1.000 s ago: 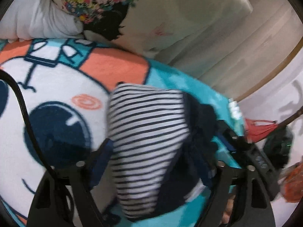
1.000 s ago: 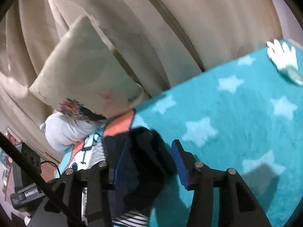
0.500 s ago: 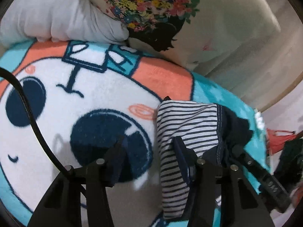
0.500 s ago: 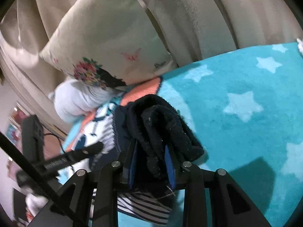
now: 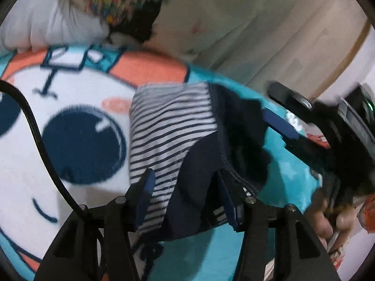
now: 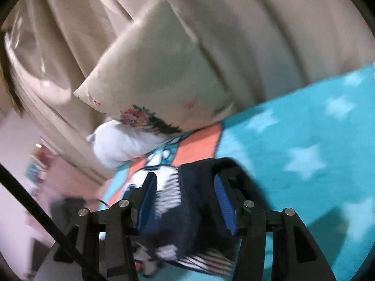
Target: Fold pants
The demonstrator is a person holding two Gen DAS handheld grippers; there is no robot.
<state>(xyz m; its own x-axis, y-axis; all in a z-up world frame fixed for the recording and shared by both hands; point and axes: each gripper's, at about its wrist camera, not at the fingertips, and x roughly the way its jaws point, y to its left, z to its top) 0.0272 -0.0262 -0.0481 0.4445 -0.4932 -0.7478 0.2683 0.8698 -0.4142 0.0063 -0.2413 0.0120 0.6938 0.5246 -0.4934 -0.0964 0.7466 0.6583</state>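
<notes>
**Me:** Striped cotton on the left, navy fleece on the right: those are the pants (image 5: 178, 128), lying as a small squared bundle on the cartoon blanket (image 5: 77, 107) that covers the bed, just near of the two pillows. On its left sits the big dark eye of the printed face; on its right, the teal part with stars.

**Helper:** So how far along are you?

**Me:** Nearly done, I judge. The bundle is compact, layers stacked, the navy part lapped over the stripes. What may be left is a final tidy or a press flat, since the right edge looks lumpy and rumpled. Motion blur keeps me from saying more.

**Helper:** And your claws?

**Me:** My left claw (image 5: 185, 187) has its jaws spread, one on either side of the near edge of the bundle, with cloth between them but not pinched. My right claw (image 6: 185, 196) is likewise parted, straddling the navy end, and I see a gap at each pad, so neither is gripping.

**Helper:** Any baskets or boxes to put them in?

**Me:** None that I can see. Far off stand a floral pillow (image 6: 161, 77), a white pillow (image 6: 121, 142) and the curtain (image 6: 269, 35), nothing that holds anything.
</notes>
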